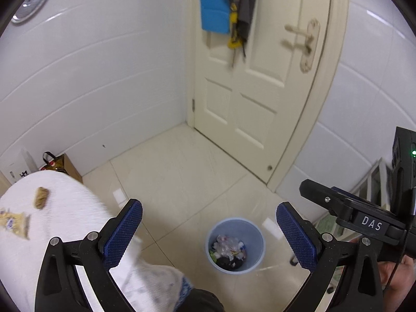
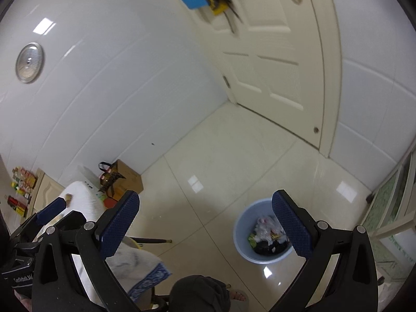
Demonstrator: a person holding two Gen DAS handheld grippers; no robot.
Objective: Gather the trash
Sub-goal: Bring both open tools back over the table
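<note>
Currently held on the cloth-covered desk [image 1: 67,208], far-left stretch of its top: one yellow snack wrapper [image 1: 14,223], lying flat with its long axis roughly along the near edge, and one small brown scrap [image 1: 41,197] just beyond it, the two near but apart. Left gripper [image 1: 209,231]: fingers [image 1: 123,230] spread wide, nothing between them, hovering off the desk's right edge above the floor; both scraps lie to its left and slightly behind its fingertips. Blue bin [image 1: 235,244]: on the floor off the desk's right edge, upright, already part-filled with wrappers and dark waste. Right gripper [image 2: 205,226]: fingers [image 2: 292,228] likewise released and empty, poised over the bin's near rim. Judgement: the left hand is much the nearer to the remaining trash; the coming reach likely runs leftward over the desk, fingers closing across the wrapper's short side.
</note>
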